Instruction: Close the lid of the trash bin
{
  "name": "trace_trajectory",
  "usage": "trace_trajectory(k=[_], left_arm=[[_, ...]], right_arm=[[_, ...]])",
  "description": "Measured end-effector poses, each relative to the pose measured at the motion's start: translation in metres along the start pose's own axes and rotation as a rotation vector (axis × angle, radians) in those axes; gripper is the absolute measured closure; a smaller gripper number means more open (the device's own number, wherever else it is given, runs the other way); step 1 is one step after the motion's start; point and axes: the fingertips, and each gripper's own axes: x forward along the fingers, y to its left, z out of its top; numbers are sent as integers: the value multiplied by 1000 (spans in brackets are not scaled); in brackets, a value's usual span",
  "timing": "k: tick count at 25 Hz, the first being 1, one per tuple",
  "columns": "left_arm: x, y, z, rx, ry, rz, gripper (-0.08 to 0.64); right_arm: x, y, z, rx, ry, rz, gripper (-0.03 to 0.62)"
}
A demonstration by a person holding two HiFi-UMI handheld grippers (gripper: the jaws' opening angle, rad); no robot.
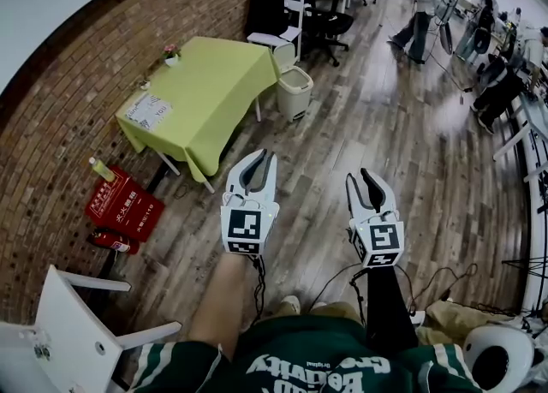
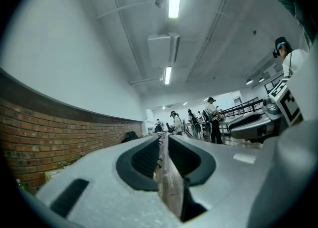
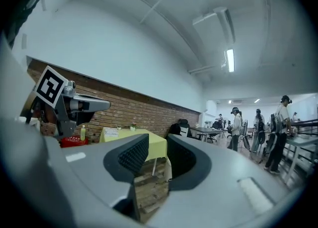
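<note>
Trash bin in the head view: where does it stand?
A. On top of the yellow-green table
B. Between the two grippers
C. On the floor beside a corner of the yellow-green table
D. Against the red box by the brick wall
C: the trash bin stands on the wooden floor, right by a corner of the yellow-green table.

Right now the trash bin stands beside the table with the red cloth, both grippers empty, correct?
No: the head view shows the cloth yellow-green, not red. The trash bin stands beside that table; the left gripper and right gripper are empty.
</note>
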Motion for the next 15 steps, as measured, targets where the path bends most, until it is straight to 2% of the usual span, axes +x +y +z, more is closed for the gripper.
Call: trace_trajectory(k=[1, 3, 15], left_arm=[[1, 1, -2, -7, 1, -9, 476], [4, 4, -5, -12, 4, -17, 458], [52, 29, -13, -26, -8, -14, 454]], right_arm=[[2, 1, 0, -4, -1, 0, 462], [6, 4, -1, -6, -2, 1, 465], [62, -20, -1, 14, -36, 21, 468]])
